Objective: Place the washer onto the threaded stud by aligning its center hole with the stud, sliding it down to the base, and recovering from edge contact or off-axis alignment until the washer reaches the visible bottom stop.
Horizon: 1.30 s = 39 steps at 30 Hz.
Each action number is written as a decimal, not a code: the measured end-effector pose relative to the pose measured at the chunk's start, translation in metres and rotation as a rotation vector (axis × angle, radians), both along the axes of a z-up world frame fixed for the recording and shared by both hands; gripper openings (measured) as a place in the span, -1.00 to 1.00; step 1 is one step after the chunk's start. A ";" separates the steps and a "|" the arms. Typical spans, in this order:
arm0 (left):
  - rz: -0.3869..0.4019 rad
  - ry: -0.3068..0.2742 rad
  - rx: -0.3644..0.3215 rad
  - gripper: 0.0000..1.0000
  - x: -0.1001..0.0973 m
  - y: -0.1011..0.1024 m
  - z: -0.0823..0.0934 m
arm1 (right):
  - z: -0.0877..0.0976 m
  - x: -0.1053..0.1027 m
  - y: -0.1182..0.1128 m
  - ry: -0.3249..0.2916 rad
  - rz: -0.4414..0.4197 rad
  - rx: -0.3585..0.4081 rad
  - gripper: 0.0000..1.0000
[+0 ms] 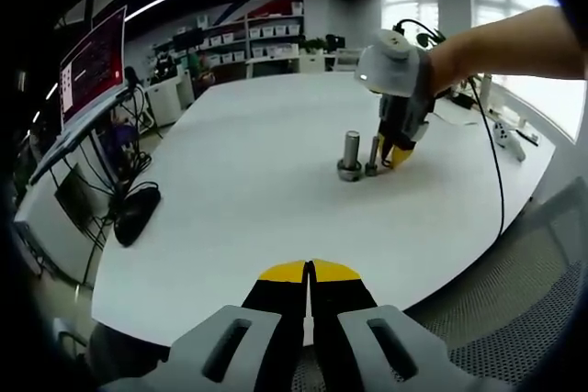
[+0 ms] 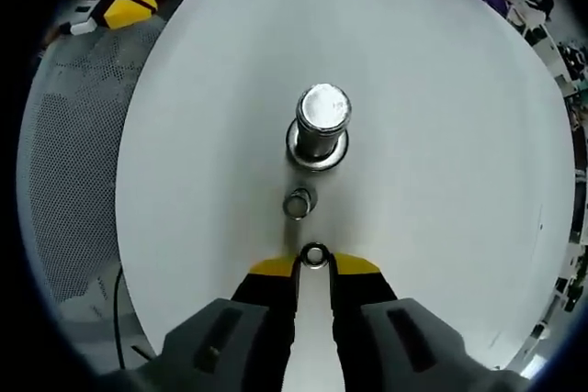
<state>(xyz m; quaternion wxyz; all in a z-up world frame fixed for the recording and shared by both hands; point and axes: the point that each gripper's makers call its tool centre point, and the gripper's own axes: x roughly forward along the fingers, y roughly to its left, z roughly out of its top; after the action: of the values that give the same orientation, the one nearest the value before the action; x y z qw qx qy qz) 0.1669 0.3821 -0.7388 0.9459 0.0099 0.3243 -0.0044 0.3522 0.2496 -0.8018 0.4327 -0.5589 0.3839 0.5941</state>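
Observation:
A small metal washer (image 2: pixel 315 254) sits pinched between the yellow tips of my right gripper (image 2: pixel 315 262), which is shut on it. Just ahead of it a thin threaded stud (image 2: pixel 299 201) stands upright on the white table (image 2: pixel 441 135), a short gap from the washer. In the left gripper view the right gripper (image 1: pixel 393 155) hangs down beside that stud (image 1: pixel 372 157), held by a person's arm (image 1: pixel 514 39). My left gripper (image 1: pixel 310 273) hovers shut at the table's near edge, holding nothing, and its yellow tip (image 2: pixel 129 2) also shows.
A thick metal cylinder (image 2: pixel 322 121) on a wider base stands right behind the stud, also seen from the side (image 1: pixel 352 153). A cable (image 1: pixel 496 172) trails across the table. A laptop (image 1: pixel 92 66), a chair and shelves stand beyond the left edge.

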 end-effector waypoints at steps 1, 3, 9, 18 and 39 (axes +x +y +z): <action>0.000 0.000 0.000 -1.00 0.000 0.000 0.000 | 0.000 0.000 0.000 0.002 -0.005 0.000 -0.69; 0.001 -0.002 0.000 -1.00 0.000 0.000 0.001 | 0.000 -0.001 0.000 0.000 -0.004 0.000 -0.69; -0.001 -0.010 -0.003 -1.00 0.001 -0.001 0.002 | 0.001 -0.001 -0.001 0.008 -0.026 0.042 -0.70; -0.006 -0.007 -0.003 -1.00 0.001 -0.001 0.001 | 0.001 0.005 0.001 0.012 -0.149 0.177 -0.93; -0.003 -0.008 -0.003 -1.00 0.001 -0.001 0.001 | 0.003 0.004 0.023 0.070 -0.153 0.230 -0.65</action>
<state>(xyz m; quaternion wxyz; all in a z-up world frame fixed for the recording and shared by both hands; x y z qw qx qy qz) 0.1676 0.3814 -0.7377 0.9471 0.0088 0.3206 -0.0063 0.3560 0.2725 -0.7987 0.5241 -0.4537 0.3695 0.6188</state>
